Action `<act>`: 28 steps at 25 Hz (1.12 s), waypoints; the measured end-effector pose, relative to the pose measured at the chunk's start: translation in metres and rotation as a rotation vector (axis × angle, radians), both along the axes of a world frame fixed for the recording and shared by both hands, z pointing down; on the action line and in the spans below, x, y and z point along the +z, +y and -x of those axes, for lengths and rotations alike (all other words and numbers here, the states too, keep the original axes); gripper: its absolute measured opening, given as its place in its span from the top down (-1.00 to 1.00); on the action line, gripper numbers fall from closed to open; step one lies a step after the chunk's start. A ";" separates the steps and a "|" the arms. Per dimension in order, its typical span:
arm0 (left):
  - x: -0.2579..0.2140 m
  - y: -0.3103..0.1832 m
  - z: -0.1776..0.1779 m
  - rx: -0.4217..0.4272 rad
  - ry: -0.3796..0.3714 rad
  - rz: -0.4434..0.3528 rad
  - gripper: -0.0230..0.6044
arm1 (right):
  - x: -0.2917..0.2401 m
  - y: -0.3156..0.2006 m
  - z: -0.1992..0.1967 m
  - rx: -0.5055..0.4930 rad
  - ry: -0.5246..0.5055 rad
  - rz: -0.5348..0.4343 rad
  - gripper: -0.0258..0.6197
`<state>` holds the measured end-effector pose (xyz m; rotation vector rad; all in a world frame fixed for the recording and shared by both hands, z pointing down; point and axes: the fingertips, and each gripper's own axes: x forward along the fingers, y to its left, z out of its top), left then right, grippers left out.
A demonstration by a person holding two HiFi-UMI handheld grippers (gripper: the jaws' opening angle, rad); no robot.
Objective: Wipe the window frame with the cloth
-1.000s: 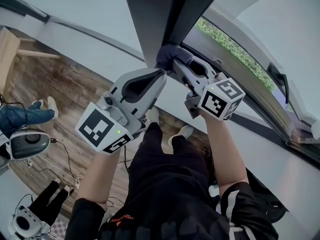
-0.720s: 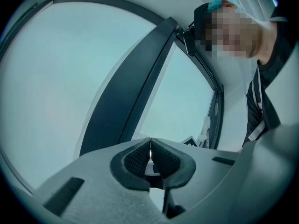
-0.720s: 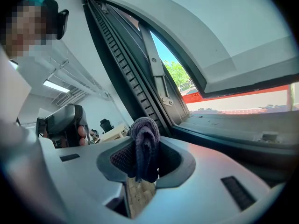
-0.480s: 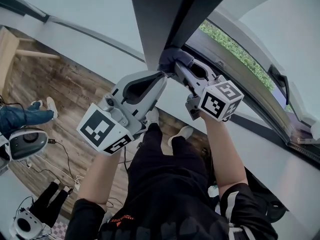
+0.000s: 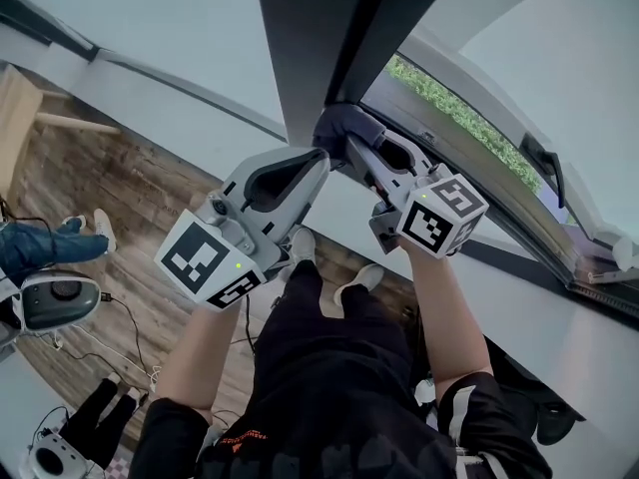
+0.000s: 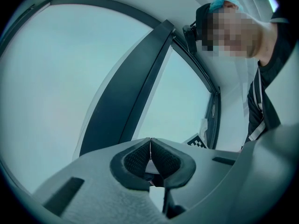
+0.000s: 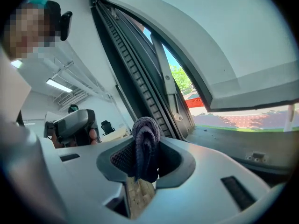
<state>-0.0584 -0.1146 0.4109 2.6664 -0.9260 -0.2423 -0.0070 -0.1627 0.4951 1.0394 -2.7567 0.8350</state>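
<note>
Wiping in hand: right hand-held gripper (image 5: 351,148) clamps cloth (image 5: 334,126) at window frame (image 5: 305,58). Left hand-held gripper (image 6: 150,146) closed, empty. Next move likely calls for drawing the cloth along the frame.

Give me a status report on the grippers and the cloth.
Left gripper shut, empty. Right gripper shut on cloth. Cloth at the window frame. Nothing in the way.
</note>
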 end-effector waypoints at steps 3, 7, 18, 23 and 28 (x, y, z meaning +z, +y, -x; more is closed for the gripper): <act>-0.017 0.000 -0.002 0.009 0.002 -0.034 0.86 | -0.032 0.003 -0.001 -0.008 -0.007 -0.062 0.61; -0.051 -0.003 0.000 0.017 0.001 -0.101 0.86 | -0.089 0.005 0.003 -0.026 -0.018 -0.160 0.61; -0.145 -0.003 0.007 0.003 0.024 -0.284 0.86 | -0.217 0.003 0.013 -0.067 -0.014 -0.395 0.61; -0.180 0.002 0.016 0.004 0.043 -0.354 0.86 | -0.279 0.008 0.019 -0.066 -0.004 -0.509 0.61; -0.207 0.003 0.014 0.015 0.055 -0.412 0.86 | -0.345 0.013 0.020 -0.063 -0.004 -0.638 0.61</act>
